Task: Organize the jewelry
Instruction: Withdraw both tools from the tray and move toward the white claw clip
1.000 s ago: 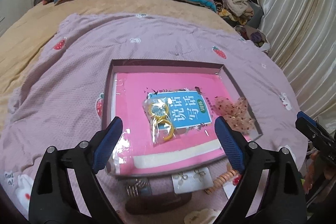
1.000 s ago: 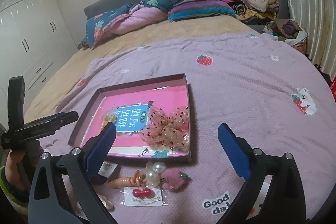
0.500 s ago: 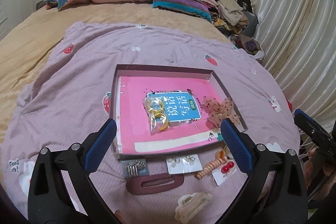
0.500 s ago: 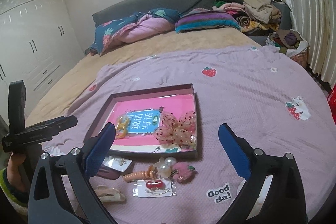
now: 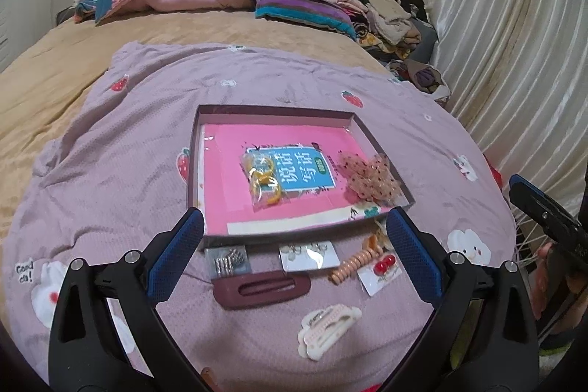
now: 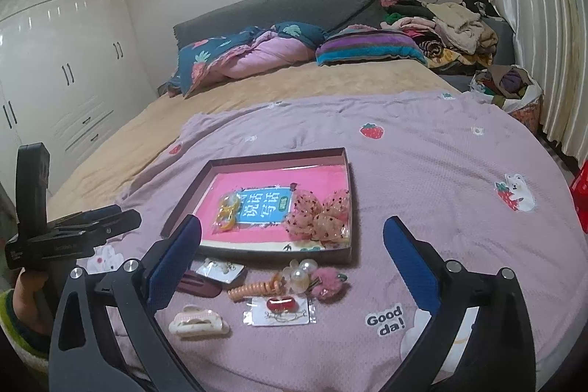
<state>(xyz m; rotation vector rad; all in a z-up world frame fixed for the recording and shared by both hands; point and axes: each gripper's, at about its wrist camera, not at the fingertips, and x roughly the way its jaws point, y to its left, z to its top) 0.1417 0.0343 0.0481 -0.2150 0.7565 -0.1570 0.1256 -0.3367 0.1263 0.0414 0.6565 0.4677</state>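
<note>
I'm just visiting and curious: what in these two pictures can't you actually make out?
- Small packet of metal pieces, left wrist view: too small to identify.
- Dark maroon hair clip, right wrist view: partly hidden behind the right gripper's blue left finger.
- Orange object, left wrist view: cut off by the bottom edge.

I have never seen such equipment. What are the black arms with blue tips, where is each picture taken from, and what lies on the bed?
No robot is here. A person holds one two-finger tool in each hand, and a camera on each looks along its blue-padded fingers. The left tool and right tool are both open and hold nothing. On the lilac strawberry-print blanket lies a shallow dark cardboard box holding a pink book, a small clear bag of yellow rings and a dotted pink mesh bow. In front of the box lie loose pieces: a maroon oblong hair clip, a cream claw clip and a red bow on a white card.
</note>
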